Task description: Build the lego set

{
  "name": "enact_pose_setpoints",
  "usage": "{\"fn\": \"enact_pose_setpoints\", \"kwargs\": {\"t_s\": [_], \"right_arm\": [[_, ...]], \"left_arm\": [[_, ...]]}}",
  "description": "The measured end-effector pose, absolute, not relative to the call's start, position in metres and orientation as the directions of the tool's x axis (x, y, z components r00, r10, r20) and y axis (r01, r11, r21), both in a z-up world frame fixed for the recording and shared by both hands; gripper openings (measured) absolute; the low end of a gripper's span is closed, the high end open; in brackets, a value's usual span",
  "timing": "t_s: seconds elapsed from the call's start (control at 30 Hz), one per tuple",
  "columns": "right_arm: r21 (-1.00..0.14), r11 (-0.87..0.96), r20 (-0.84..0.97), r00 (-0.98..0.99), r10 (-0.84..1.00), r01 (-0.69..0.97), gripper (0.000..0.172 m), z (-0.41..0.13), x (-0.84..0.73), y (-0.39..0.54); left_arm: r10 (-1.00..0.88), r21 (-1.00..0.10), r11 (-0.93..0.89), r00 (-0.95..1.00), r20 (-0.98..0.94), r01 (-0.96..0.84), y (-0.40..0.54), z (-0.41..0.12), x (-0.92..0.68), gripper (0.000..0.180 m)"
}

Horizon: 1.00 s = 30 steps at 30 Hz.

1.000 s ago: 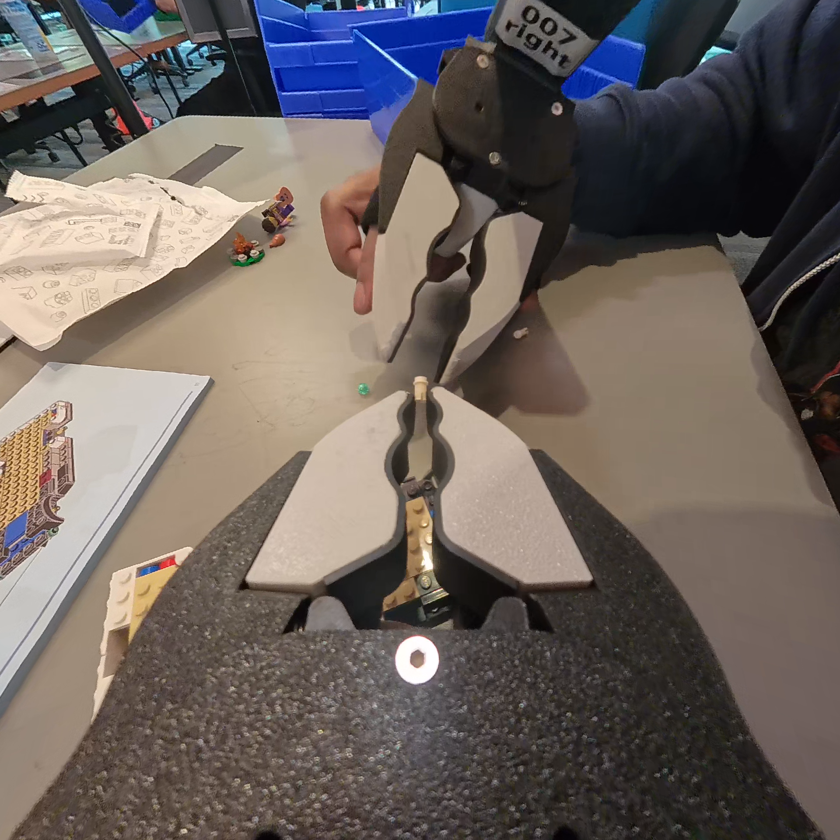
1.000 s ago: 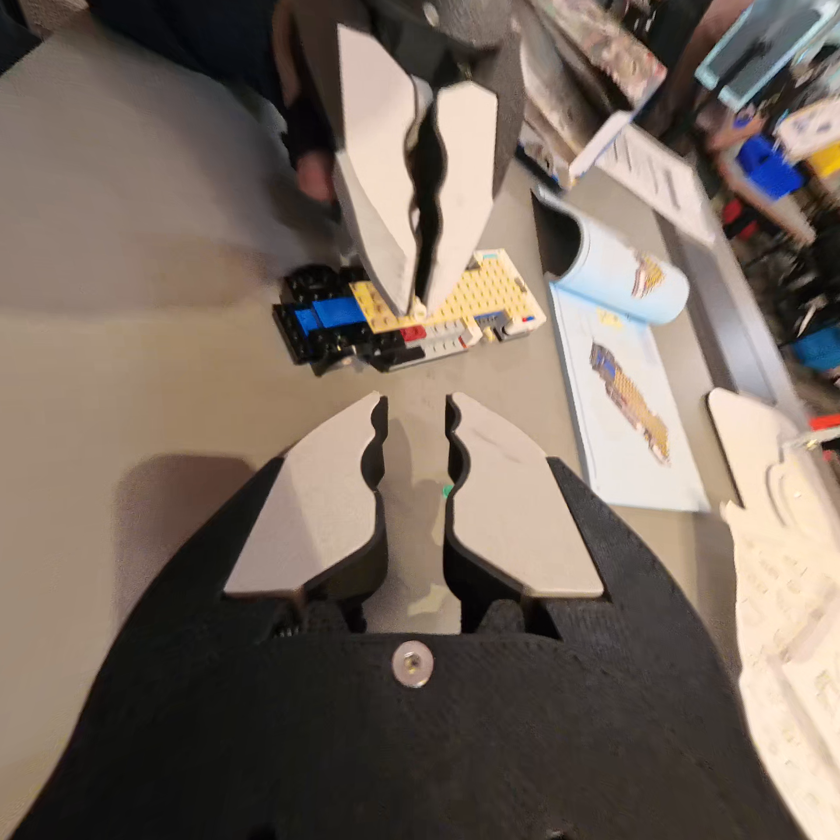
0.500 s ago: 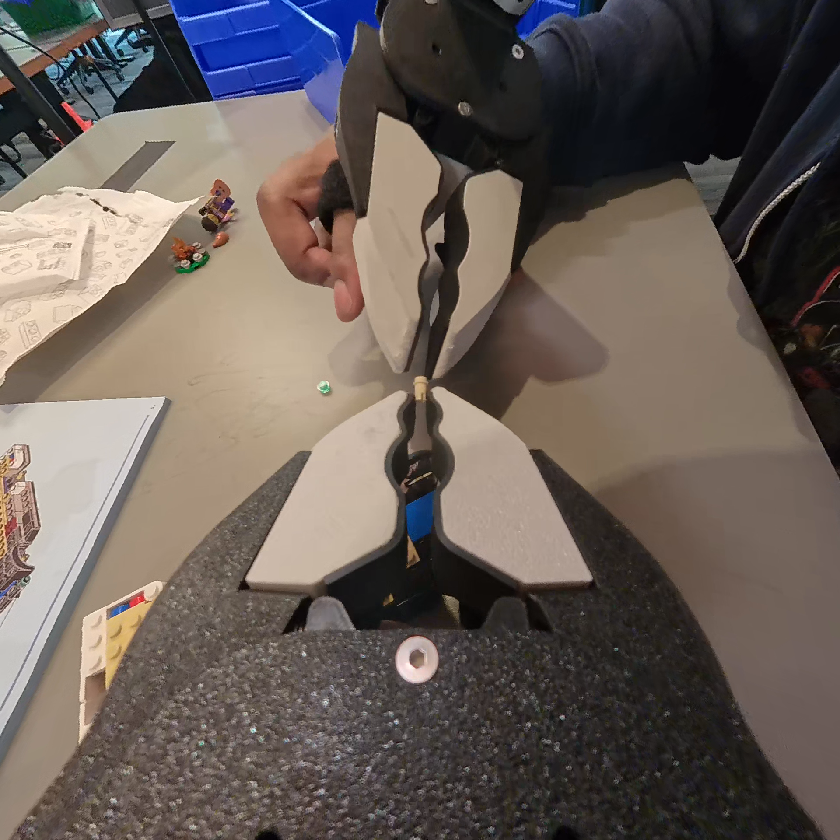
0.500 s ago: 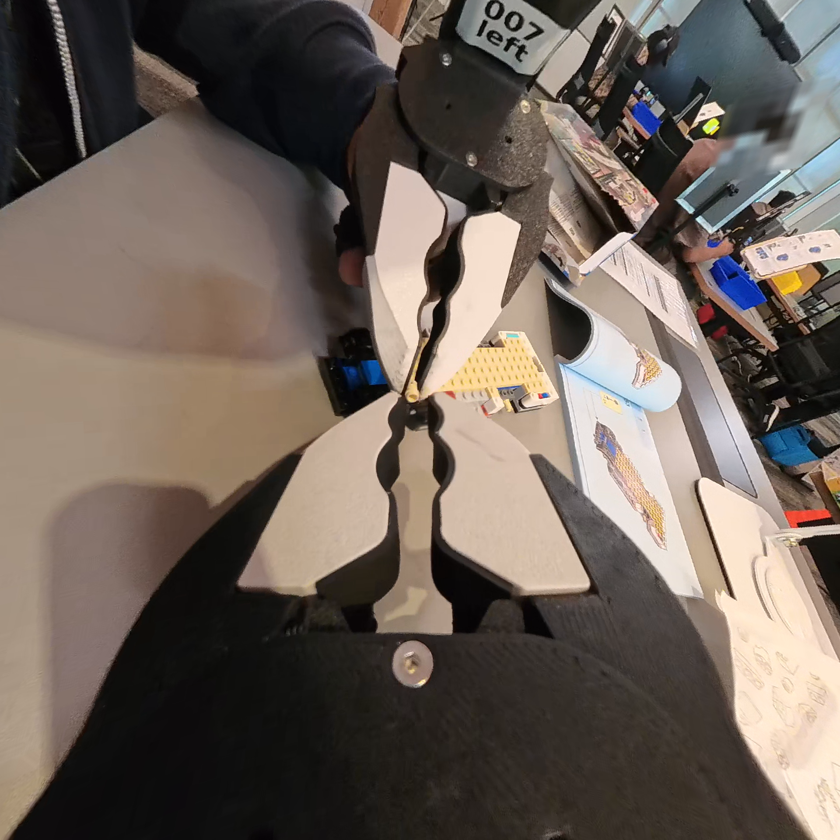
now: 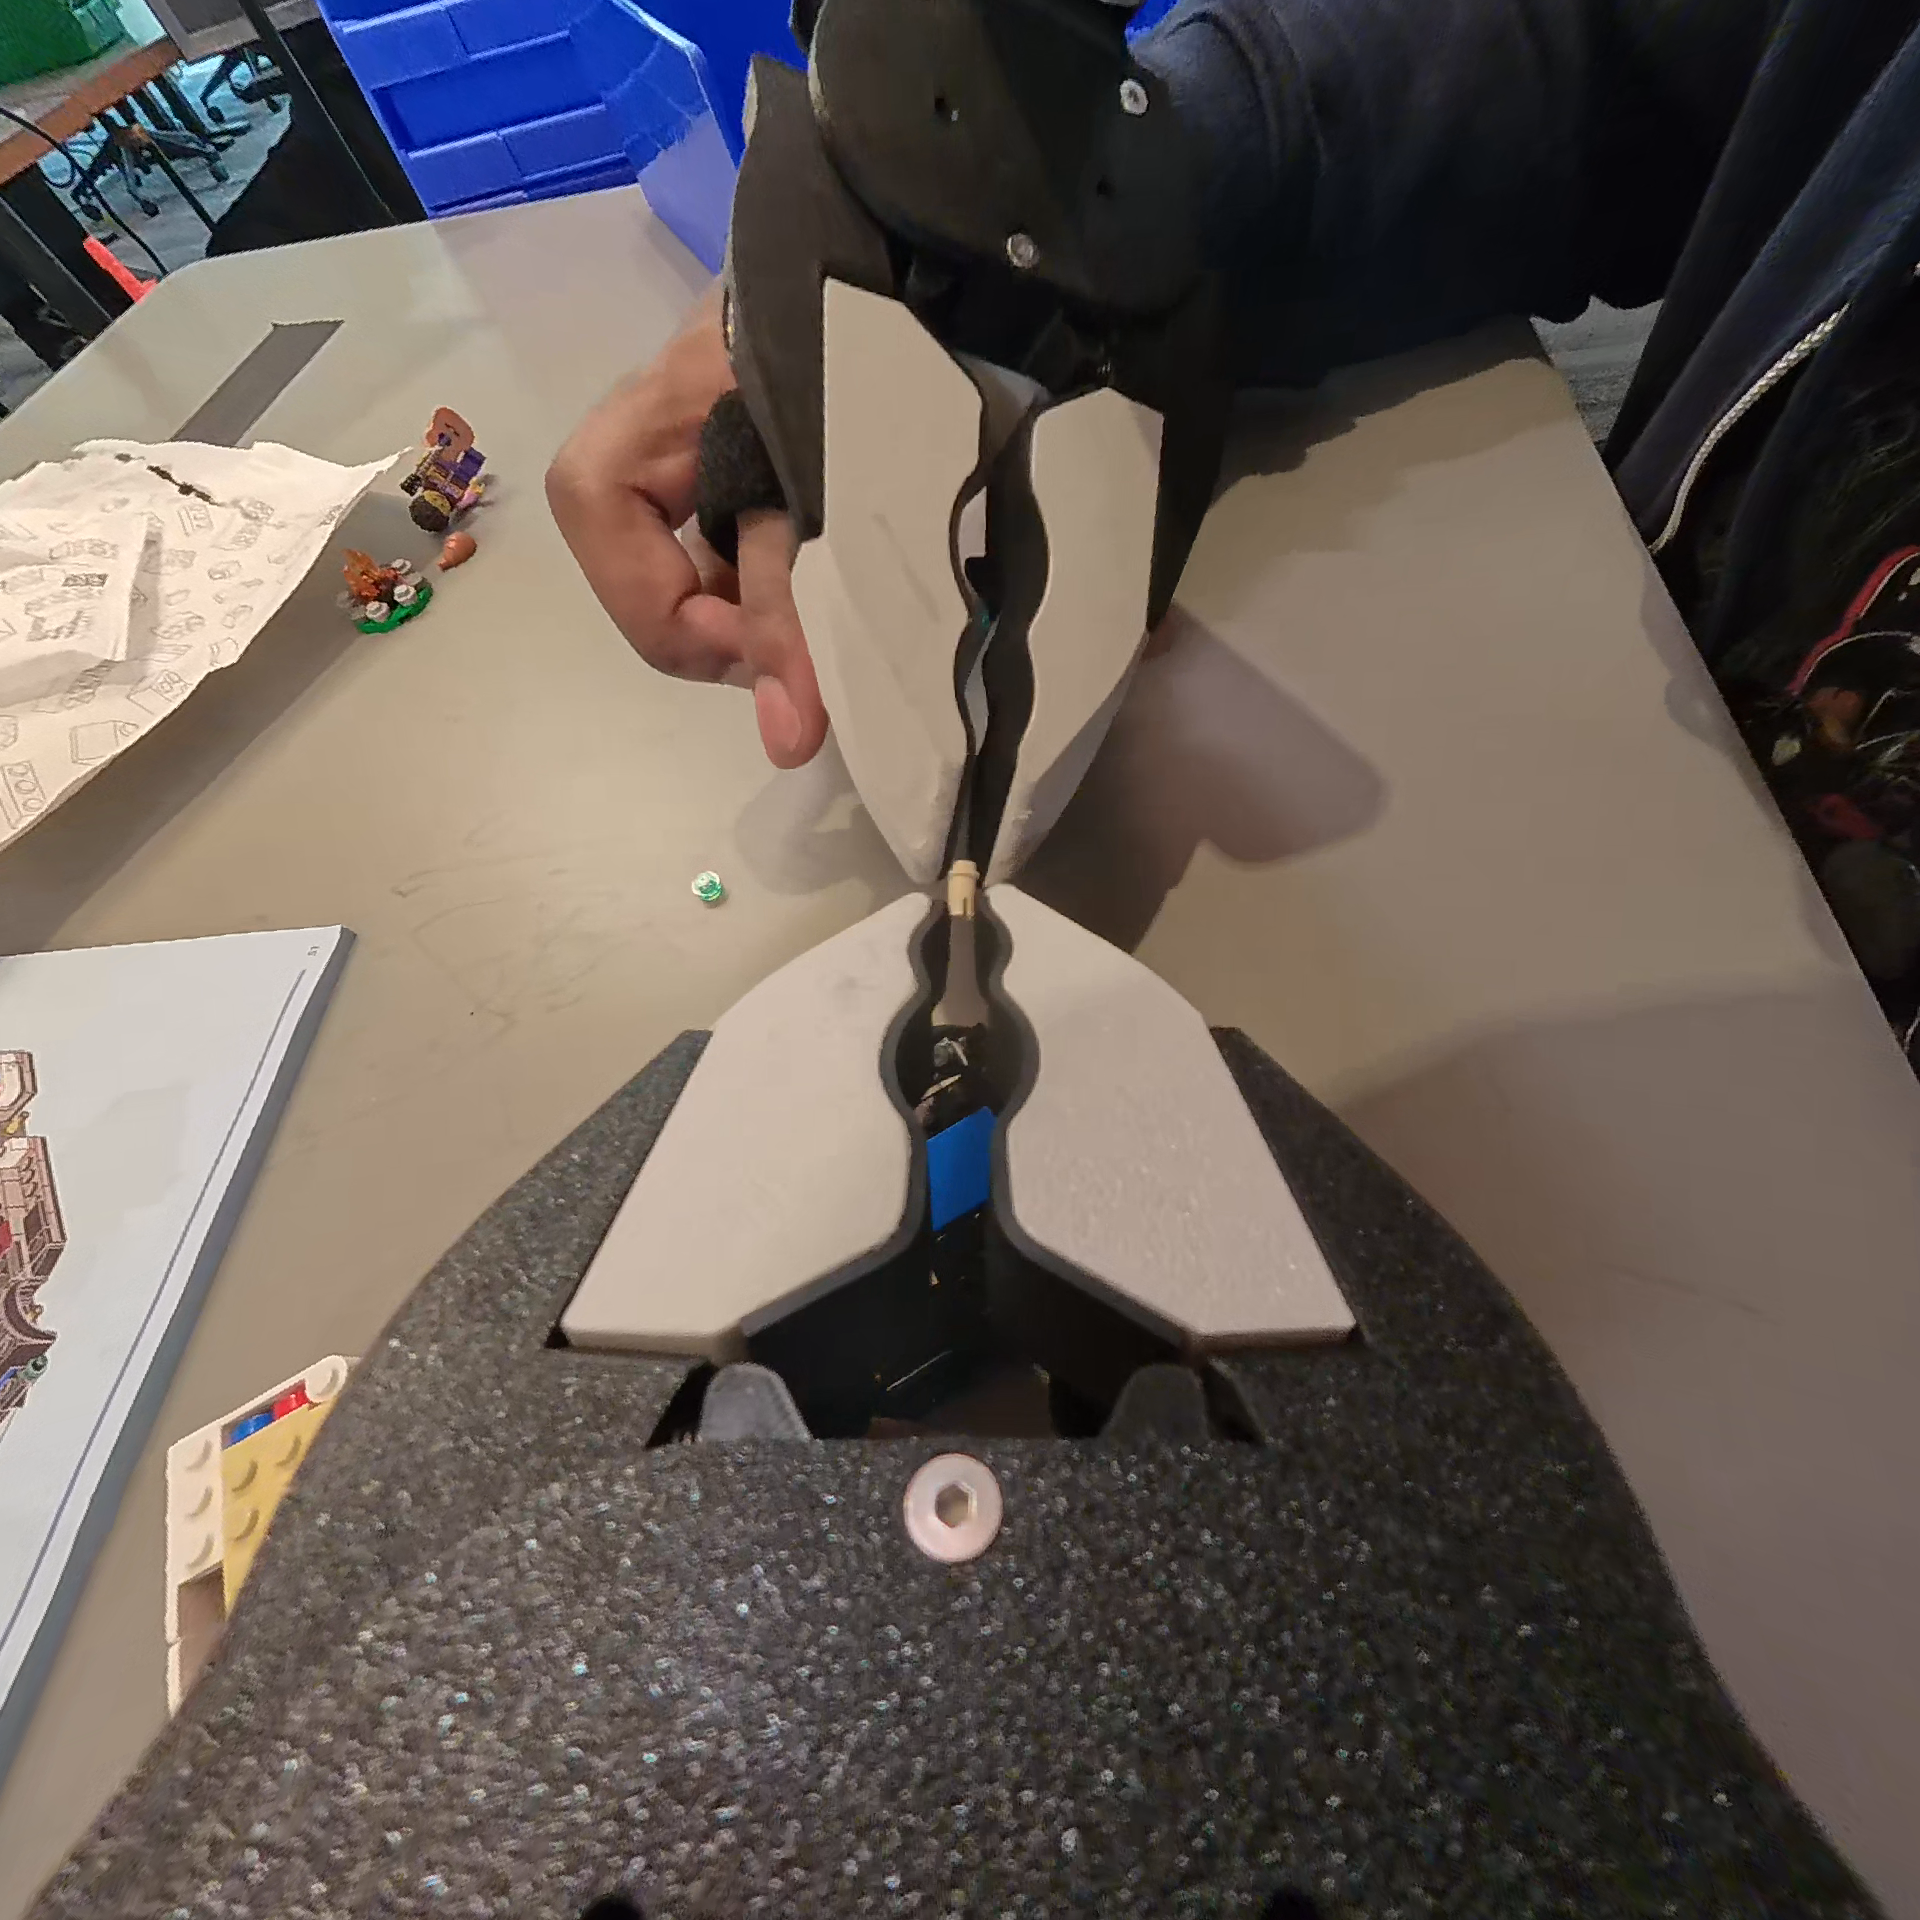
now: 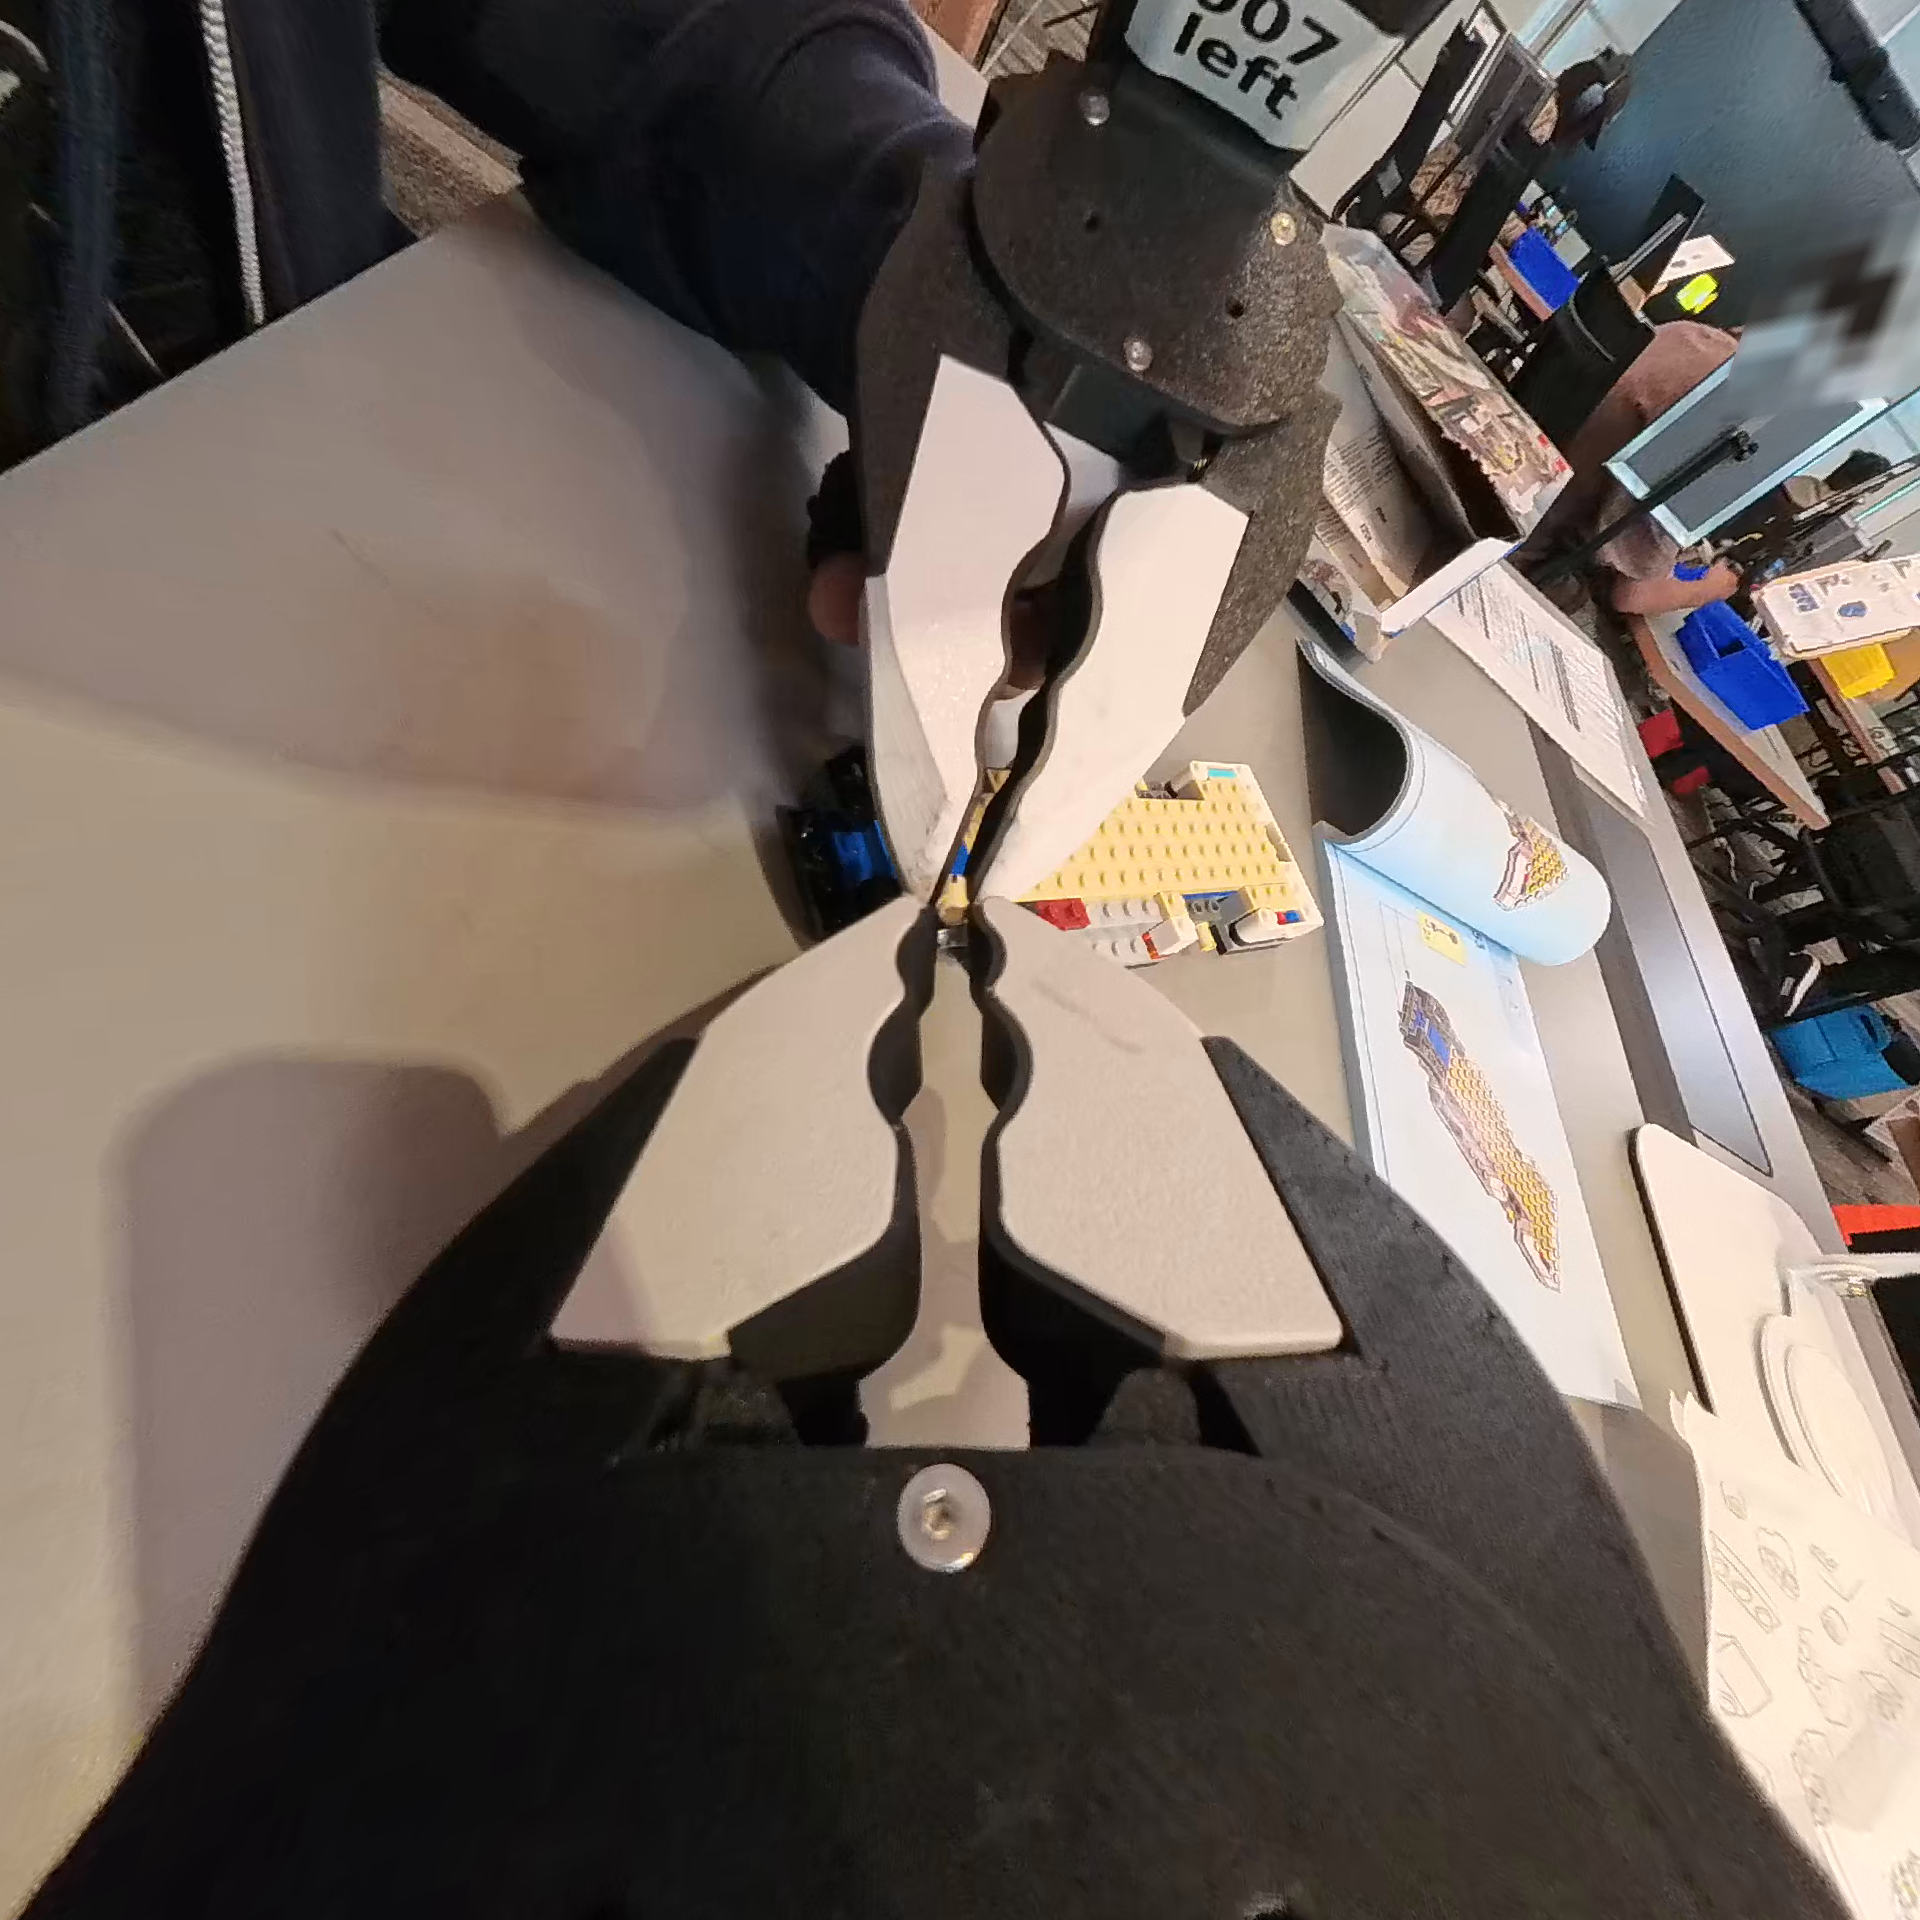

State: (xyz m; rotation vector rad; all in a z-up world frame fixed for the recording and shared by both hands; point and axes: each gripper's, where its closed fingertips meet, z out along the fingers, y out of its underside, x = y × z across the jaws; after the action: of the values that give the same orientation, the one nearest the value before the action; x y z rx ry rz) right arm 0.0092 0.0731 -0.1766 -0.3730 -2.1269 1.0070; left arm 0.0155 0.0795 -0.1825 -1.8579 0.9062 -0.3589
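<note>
Across the grey tabletop (image 5: 1455, 1039), from the left: one crumpled white paper sheet printed with brick outlines (image 5: 125, 582) is lying beside two small brown toy-brick figures (image 5: 416, 520), one pale-blue open instruction booklet (image 5: 135, 1195) is sitting nearer, and one tiny translucent green round stud (image 5: 708, 886) is resting alone.

At centre, two grippers are meeting tip to tip. The left gripper (image 5: 964, 914), with smooth grey wavy-edged fingers in a grainy black shell, is keeping its jaws clamped on one small tan plastic peg with a collared end (image 5: 963, 885). The right gripper (image 6: 948, 914), of the same build, is closing its jaws on the peg's other end; contact there is hard to judge.

Behind them, one studded pale-yellow brick plate on black, blue, red and grey bricks (image 6: 1153, 862) is standing. To the right, a dark-blue sleeve (image 5: 1455, 156) is reaching in.
</note>
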Motion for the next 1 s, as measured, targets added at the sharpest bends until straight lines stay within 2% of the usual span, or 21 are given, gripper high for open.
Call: {"fn": "enact_pose_setpoints", "kwargs": {"t_s": [0.47, 1.0], "right_arm": [[-0.780, 0.624, 0.490, -0.676, 0.551, -0.057, 0.005, -0.173, 0.008, 0.073], [-0.812, 0.573, 0.510, -0.616, 0.600, -0.113, 0.004, -0.156, 0.003, 0.074]], "left_arm": [[-0.727, -0.890, -0.213, 0.674, -0.131, -0.403, 0.079, -0.179, 0.015, 0.005], [-0.732, -0.951, -0.212, 0.682, 0.001, -0.226, 0.079, -0.159, 0.013, 0.005]]}}
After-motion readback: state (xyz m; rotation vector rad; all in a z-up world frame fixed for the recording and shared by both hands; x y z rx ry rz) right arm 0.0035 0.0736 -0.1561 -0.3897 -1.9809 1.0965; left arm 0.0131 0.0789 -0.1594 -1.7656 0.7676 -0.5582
